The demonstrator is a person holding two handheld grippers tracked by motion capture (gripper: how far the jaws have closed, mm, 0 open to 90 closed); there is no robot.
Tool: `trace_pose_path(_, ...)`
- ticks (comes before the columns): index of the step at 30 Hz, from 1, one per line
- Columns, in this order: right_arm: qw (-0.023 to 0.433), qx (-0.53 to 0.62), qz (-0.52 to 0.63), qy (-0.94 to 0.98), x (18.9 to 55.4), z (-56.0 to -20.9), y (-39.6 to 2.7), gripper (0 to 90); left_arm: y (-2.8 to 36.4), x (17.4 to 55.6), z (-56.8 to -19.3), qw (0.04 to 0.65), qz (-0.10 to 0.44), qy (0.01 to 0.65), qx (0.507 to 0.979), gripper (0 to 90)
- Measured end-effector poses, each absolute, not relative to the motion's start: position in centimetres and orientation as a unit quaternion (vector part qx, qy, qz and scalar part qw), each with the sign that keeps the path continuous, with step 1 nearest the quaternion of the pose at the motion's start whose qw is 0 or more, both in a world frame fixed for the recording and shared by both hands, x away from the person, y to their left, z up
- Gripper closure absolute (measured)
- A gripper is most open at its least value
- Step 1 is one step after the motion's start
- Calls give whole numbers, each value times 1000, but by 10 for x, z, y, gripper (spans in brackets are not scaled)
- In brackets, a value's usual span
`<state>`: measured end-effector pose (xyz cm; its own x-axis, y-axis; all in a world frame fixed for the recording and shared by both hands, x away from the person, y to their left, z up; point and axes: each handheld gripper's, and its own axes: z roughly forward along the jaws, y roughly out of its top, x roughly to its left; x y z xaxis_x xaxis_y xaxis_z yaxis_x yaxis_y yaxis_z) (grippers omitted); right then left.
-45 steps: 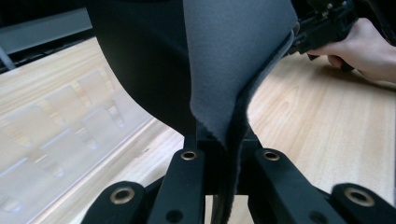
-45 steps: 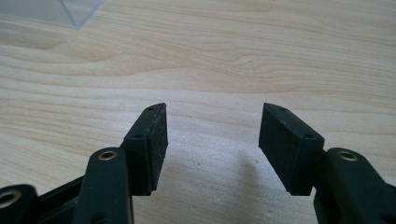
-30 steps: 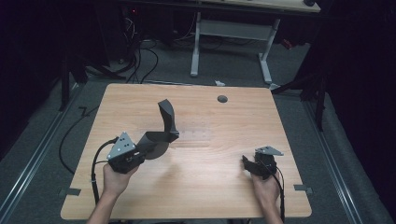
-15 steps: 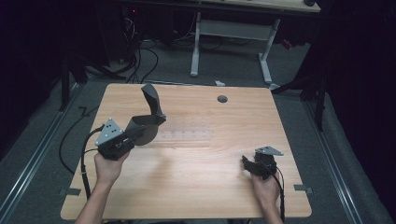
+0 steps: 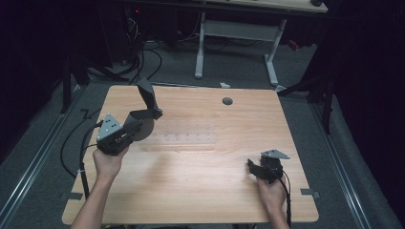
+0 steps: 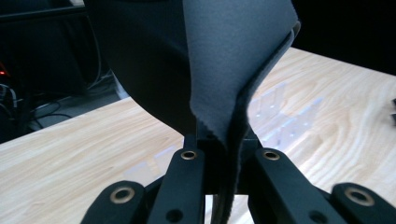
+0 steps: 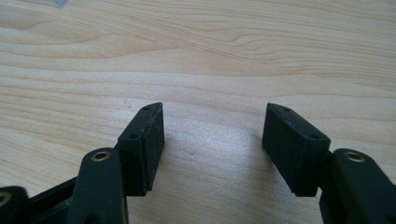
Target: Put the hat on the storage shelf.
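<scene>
Left gripper (image 5: pixel 136 125): jaws clamped on the dark cloth (image 5: pixel 148 102), held above the table's (image 5: pixel 200 191) left side.
Right gripper (image 5: pixel 260 168): jaws apart, empty, resting low.
Technique: keep the pinch firm; lift clear before carrying.

High view: overhead, facing forward-down on whole table (image 5: pixel 200 191); two gripper views: close, along own jaws; shared: wooden tabletop.

Left hand-held gripper (image 5: pixel 143 120) raised, jaws clamped, right hand-held gripper (image 5: pixel 254 168) low, jaws apart
</scene>
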<state>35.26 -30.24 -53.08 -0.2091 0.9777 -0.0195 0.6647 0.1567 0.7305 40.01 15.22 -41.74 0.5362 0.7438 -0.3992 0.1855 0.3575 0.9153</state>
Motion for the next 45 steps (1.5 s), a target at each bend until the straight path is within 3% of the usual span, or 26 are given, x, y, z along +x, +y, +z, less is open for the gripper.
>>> trace_pose_path(21,258,574,304,716,353,-531,-302,392,156,428,-437,670,236,468,526,862)
trace_pose_path(45,257,572,303,717,352,-531,-302,392,150,440,-445,661,238,490,516,861)
